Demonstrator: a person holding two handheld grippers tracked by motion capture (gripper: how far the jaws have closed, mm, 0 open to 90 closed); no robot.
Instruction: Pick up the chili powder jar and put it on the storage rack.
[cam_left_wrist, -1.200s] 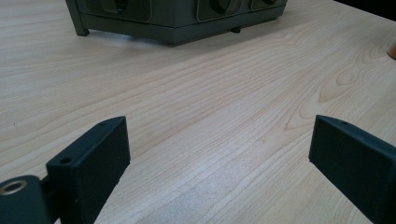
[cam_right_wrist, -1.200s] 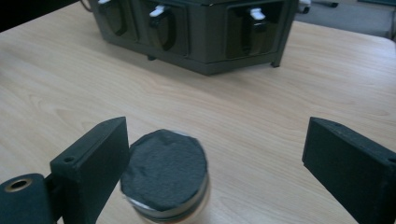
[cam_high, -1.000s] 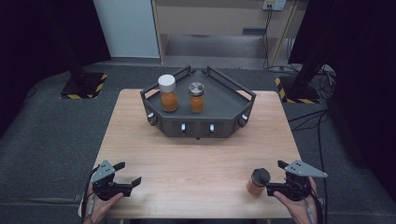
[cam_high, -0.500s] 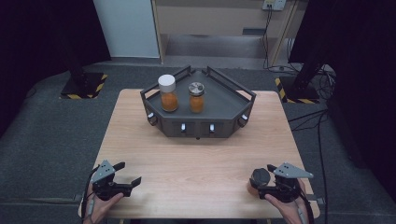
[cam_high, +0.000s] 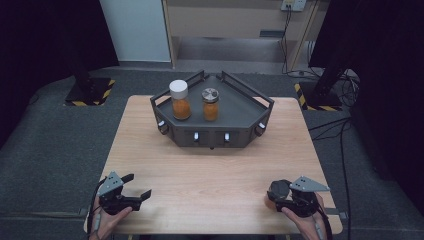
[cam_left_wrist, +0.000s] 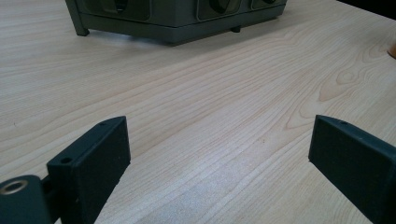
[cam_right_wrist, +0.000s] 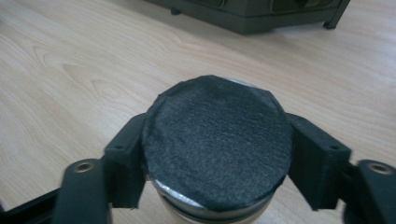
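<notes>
A small jar with a black felt-topped lid (cam_right_wrist: 217, 147) stands on the wooden table near its front right corner (cam_high: 279, 189). My right gripper (cam_high: 281, 197) has just been closing and its two black jaws now press on both sides of the jar just under the lid. My left gripper (cam_high: 137, 186) rests at the front left of the table, jaws wide open over bare wood (cam_left_wrist: 219, 158). On the dark grey tray (cam_high: 240, 107) at the back stand a white-lidded jar of orange stuff (cam_high: 180, 100) and a metal-lidded jar (cam_high: 210, 104).
The tray has raised rails and short legs, and its front wall (cam_left_wrist: 177, 21) faces both grippers. The wooden tabletop (cam_high: 210, 170) stretches between tray and grippers. Black stands with yellow-striped bases (cam_high: 87, 92) sit on the floor beyond the table's back corners.
My right gripper moved left and down onto the black-lidded jar and its jaws closed around it. The left gripper stayed put.
</notes>
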